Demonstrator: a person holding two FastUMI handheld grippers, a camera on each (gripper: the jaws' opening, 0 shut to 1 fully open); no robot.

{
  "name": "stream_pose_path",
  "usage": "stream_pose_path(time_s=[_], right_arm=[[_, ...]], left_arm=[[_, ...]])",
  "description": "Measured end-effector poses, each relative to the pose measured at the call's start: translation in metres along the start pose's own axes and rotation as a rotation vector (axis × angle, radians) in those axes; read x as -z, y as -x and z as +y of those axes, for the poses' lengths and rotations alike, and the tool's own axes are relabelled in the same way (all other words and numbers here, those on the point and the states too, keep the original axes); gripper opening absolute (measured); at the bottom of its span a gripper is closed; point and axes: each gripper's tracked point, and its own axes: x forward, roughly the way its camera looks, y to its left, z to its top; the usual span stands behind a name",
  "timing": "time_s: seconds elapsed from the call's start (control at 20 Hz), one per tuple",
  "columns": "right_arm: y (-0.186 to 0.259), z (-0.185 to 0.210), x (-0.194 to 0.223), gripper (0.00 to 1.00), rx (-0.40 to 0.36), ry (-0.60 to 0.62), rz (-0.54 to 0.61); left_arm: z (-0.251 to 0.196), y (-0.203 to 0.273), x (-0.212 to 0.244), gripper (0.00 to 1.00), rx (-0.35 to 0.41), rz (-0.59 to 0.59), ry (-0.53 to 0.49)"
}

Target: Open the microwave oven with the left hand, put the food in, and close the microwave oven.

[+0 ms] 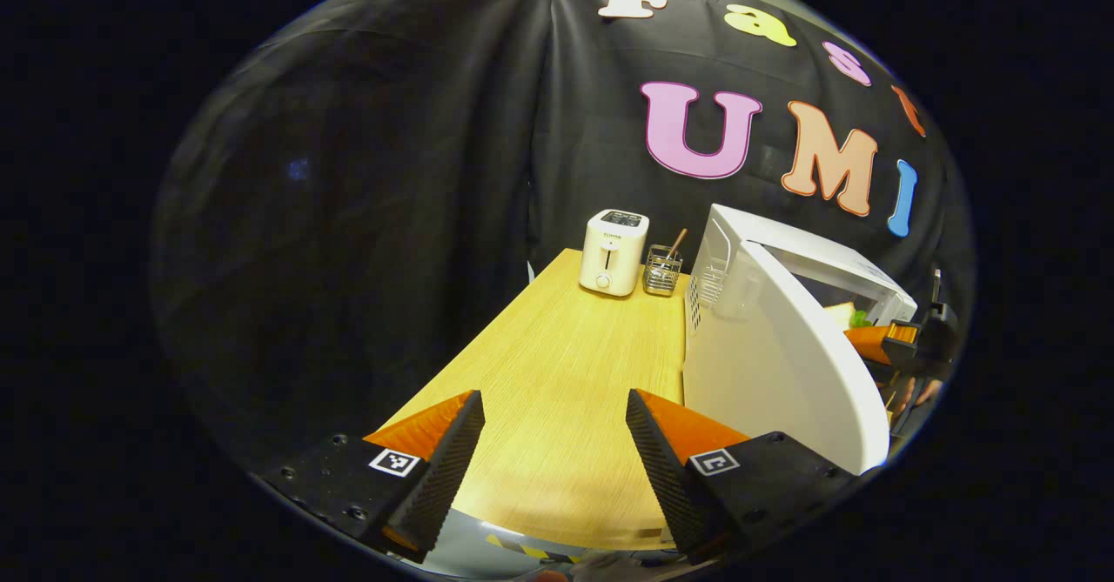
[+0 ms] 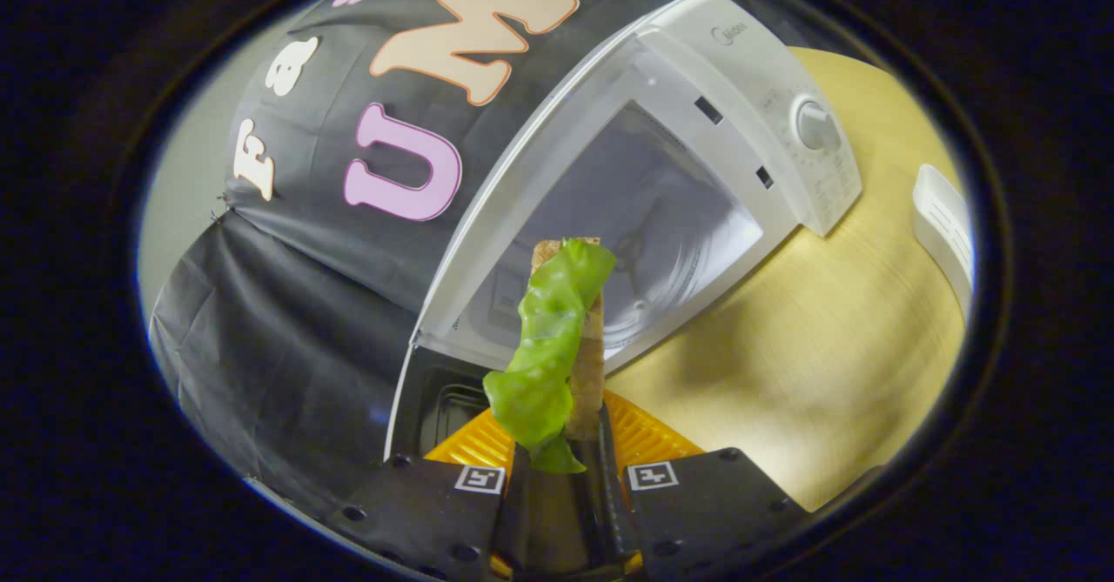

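In my right gripper view, the right gripper (image 2: 566, 456) has its jaws closed on the food, a slice of brown toast with a crinkled green lettuce leaf (image 2: 557, 338) laid against it, held upright just in front of the one white microwave oven (image 2: 740, 69). The oven's mouth faces the camera, and I see a pale bare cavity (image 2: 670, 243) behind the toast; the food is outside it, in the air before the opening. One round dial (image 2: 816, 125) sits on the control panel beside the cavity. The light wooden worktop (image 2: 835, 338) spreads under the oven, and a white ribbed object (image 2: 944, 217) shows at its far edge; I cannot tell what it is.

In my left gripper view, the left gripper (image 1: 553, 451) hangs over the worktop with its jaws wide apart and nothing between them. The microwave's white door (image 1: 783, 382) is swung open just beside it. Past the door edge I can make out the toast and leaf with the right gripper near the opening. At the back of the worktop stand one white toaster (image 1: 614, 251) and, just beside it, one small wire basket (image 1: 662, 270) holding a wooden-handled utensil, upright and leaning.
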Motion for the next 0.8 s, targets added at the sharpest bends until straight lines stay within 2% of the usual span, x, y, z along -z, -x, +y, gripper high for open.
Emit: stream_pose_path(time_s=[0.1, 0.15, 0.2, 0.25, 0.35, 0.4, 0.45, 0.7, 0.75, 0.8], right_arm=[[-0.019, -0.006, -0.006, 0.29, 0.032, 0.004, -0.015], [-0.027, -0.01, -0.01, 0.37, 0.046, 0.015, -0.02], [-0.035, -0.011, -0.013, 0.37, 0.054, 0.022, -0.022], [-0.041, -0.011, -0.017, 0.29, 0.055, 0.03, -0.03], [-0.052, -0.014, -0.026, 0.29, 0.074, 0.065, -0.064], [-0.058, -0.02, -0.031, 0.36, 0.093, 0.091, -0.077], [-0.064, -0.024, -0.033, 0.29, 0.112, 0.117, -0.079], [-0.084, -0.027, -0.046, 0.29, 0.135, 0.173, -0.123], [-0.09, -0.028, -0.049, 0.36, 0.145, 0.198, -0.138], [-0.092, -0.028, -0.053, 0.37, 0.156, 0.233, -0.149]], left_arm=[[-0.002, -0.002, 0.003, 0.96, 0.008, 0.007, 0.004], [-0.002, -0.004, 0.006, 0.96, 0.009, 0.014, 0.0], [0.0, -0.006, 0.007, 0.96, 0.007, 0.019, 0.0], [0.0, -0.008, 0.009, 0.96, 0.007, 0.025, 0.007], [0.001, -0.011, 0.015, 0.96, 0.007, 0.046, 0.037], [0.003, -0.013, 0.016, 0.96, 0.002, 0.049, 0.046], [0.004, -0.013, 0.015, 0.97, -0.003, 0.049, 0.05], [0.007, -0.017, 0.018, 0.96, -0.013, 0.065, 0.024], [0.005, -0.018, 0.018, 0.96, -0.007, 0.068, 0.024], [0.002, -0.019, 0.017, 0.96, 0.003, 0.069, 0.032]])
